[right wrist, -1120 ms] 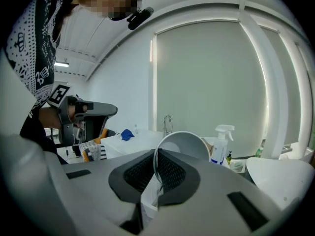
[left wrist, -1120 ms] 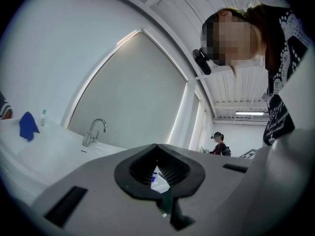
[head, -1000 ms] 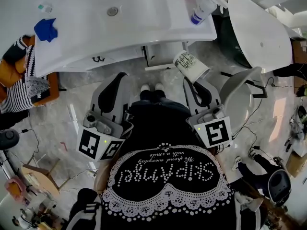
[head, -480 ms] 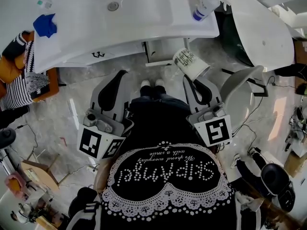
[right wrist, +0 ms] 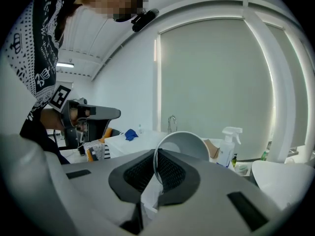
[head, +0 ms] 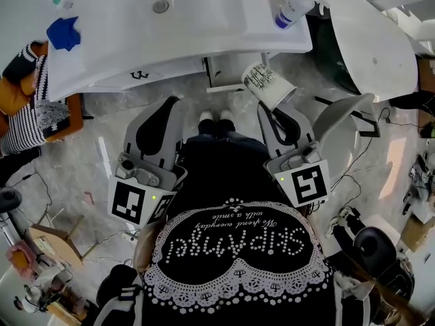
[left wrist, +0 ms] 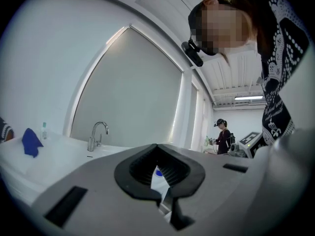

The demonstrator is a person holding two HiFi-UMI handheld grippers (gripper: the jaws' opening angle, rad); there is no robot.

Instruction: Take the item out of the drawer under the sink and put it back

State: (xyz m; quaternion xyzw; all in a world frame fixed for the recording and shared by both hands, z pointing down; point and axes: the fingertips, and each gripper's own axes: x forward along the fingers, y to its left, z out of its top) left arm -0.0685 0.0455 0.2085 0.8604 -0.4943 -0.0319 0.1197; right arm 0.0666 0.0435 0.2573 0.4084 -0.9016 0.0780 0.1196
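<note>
striped cloth [head: 27, 124]: head view 9 o'clock, on an orange seat [head: 68, 124] beside the counter's left end
blue cloth [head: 63, 34]: 10 o'clock, lying on the counter left of the basin
counter [head: 204, 43]: white, sink moulded in, spans 10 to 1 o'clock; drain [head: 161, 6] near 12
faucet [left wrist: 97, 134]: left gripper view, 10 o'clock of the jaws, upright on the counter
left hand-held gripper [head: 163, 114]: 9 o'clock of the shoes, jaws together, nothing between the pads, aimed at the counter front
shoes [head: 214, 121]: centre, white toes on the marble floor [head: 81, 175], between both grippers
right hand-held gripper [head: 272, 114]: 3 o'clock of the shoes, jaws clamped on the paper cup's rim; in its own view the pads pinch one wall
paper cup [head: 268, 85]: white with black print, tilted, off the floor at 1 o'clock of the shoes, just below the counter edge; mouth faces the gripper camera [right wrist: 182, 146]
spray bottle [head: 292, 5]: 1 o'clock, counter's right end, white with blue band
white oval fixture [head: 374, 39]: 2 o'clock, right of the counter
</note>
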